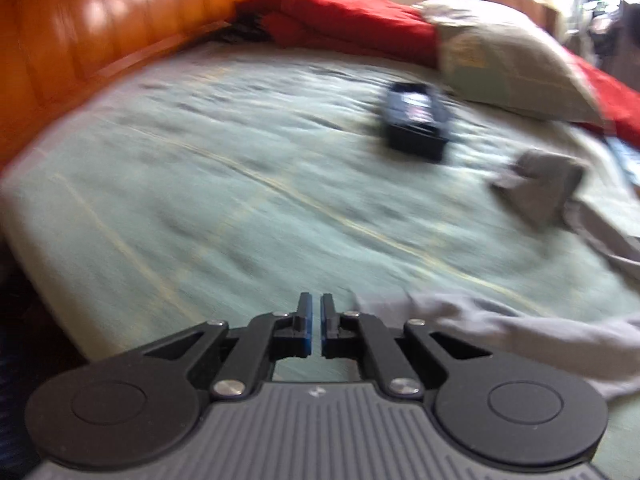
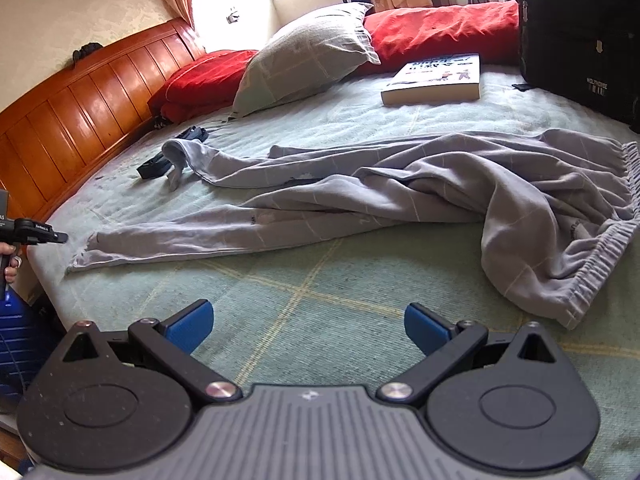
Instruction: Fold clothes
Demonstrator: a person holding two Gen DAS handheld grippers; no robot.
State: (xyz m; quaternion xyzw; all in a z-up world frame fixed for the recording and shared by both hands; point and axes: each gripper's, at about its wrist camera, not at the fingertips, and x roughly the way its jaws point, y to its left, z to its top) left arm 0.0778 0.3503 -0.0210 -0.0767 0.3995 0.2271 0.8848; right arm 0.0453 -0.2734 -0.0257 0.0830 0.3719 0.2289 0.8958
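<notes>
Bed w/ green checked blanket [image 2: 320, 300], yellow grid lines; glossy wooden headboard [image 2: 80, 108] along its left side. At the far end: grey-green pillow [image 2: 308, 56] leaning on red cushions [image 2: 444, 28], second red cushion [image 2: 200, 80] by the headboard. Paperback book [image 2: 434, 80] lay flat on blanket near the far right, big black bag [image 2: 576, 40] just beyond it at the right edge. Small black object [image 2: 160, 164], type not clear, lay near the headboard, partly under a trouser cuff; in left wrist view it read as a dark box-like item [image 1: 416, 120], blurred. Task item: grey pyjama trousers [image 2: 400, 192] spread unfolded across mid-bed, elastic waistband bunched at right, both legs running left, one cuff curled up over the black object, other cuff close to the left bed edge. Nothing lay between right gripper and trousers except bare blanket. Right gripper [image 2: 308, 328] sat low over the near blanket, tilted down, blue pads wide apart, nothing between them, well short of the cloth. Left gripper [image 1: 316, 320] angled down over the blanket, pads pressed together w/ only a hairline gap, nothing pinched; grey cloth [image 1: 500, 332] lay just right of its tips, contact not clear. Left wrist view smeared. In right wrist view, left gripper seen at the left bed edge, held in a person's hand [image 2: 10, 268]. No containers in use.
</notes>
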